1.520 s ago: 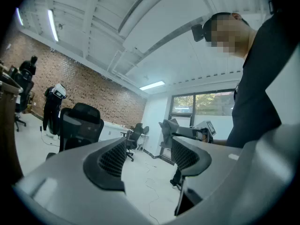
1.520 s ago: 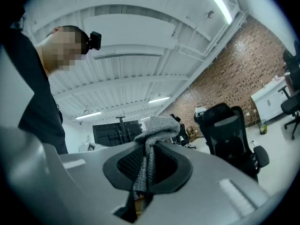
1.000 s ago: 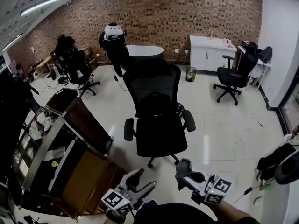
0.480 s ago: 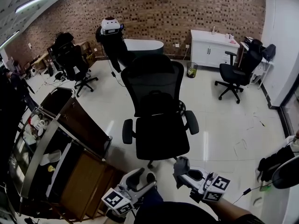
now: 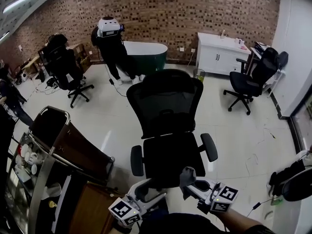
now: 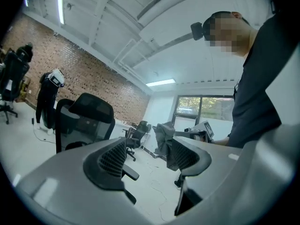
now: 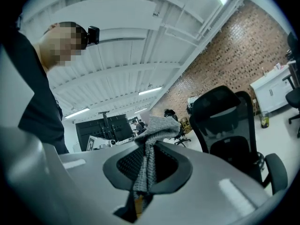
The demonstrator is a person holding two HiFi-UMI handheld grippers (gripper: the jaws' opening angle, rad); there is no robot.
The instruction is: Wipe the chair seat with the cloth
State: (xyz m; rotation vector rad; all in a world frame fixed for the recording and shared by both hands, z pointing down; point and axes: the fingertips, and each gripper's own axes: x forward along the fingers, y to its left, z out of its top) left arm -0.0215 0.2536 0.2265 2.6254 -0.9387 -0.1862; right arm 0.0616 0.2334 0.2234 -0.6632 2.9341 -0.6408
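Brick wall (image 5: pixel 195 9) backs glossy floor (image 5: pixel 112 112) around chair (image 5: pixel 170 157).

— What is the right gripper (image 7: pixel 149 161) doing?
— It is pinching a grey cloth (image 7: pixel 157 127) between its jaws; the cloth is bunching up above the pads.
— And beyond it?
— A black office chair (image 7: pixel 228 118) is standing at the right, with a brick wall (image 7: pixel 234 55) running behind. A person's dark sleeve (image 7: pixel 33 111) is filling the left.
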